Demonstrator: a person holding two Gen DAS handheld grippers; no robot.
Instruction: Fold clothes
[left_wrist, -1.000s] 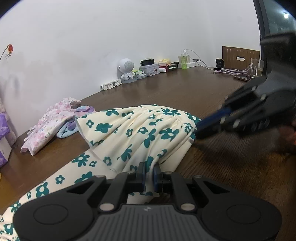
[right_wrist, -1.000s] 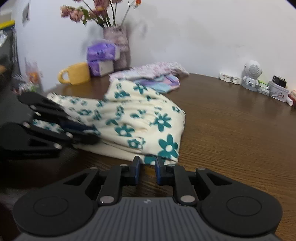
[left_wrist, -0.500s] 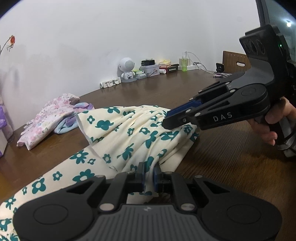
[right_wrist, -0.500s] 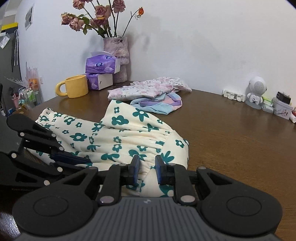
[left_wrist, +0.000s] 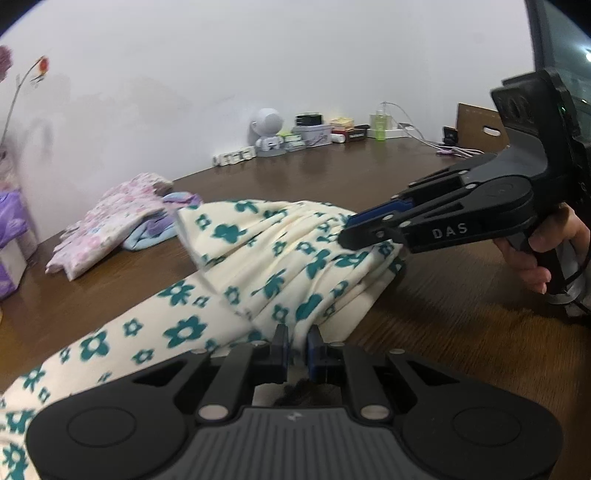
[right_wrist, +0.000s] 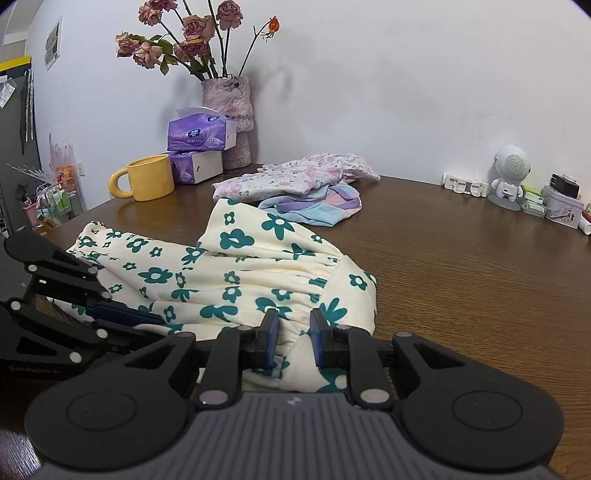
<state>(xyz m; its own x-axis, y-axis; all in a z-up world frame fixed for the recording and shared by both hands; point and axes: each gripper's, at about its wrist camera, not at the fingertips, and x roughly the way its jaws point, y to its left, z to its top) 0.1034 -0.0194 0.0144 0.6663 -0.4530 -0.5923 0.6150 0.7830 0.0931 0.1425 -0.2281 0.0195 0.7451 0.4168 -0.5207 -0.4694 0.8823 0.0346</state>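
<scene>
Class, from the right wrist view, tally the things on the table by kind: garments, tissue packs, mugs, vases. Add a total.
Garments: 3 (cream garment with teal flowers, pink floral garment, blue-purple garment)
Tissue packs: 2 (upper tissue pack, lower tissue pack)
Mugs: 1 (yellow mug)
Vases: 1 (vase)
Total: 7

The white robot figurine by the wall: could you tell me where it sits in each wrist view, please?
Left wrist view: white robot figurine at top centre, against the wall, far across the table.
Right wrist view: it stands at the far right, by the wall.
Shared landmark: the white power strip just left of it.
</scene>
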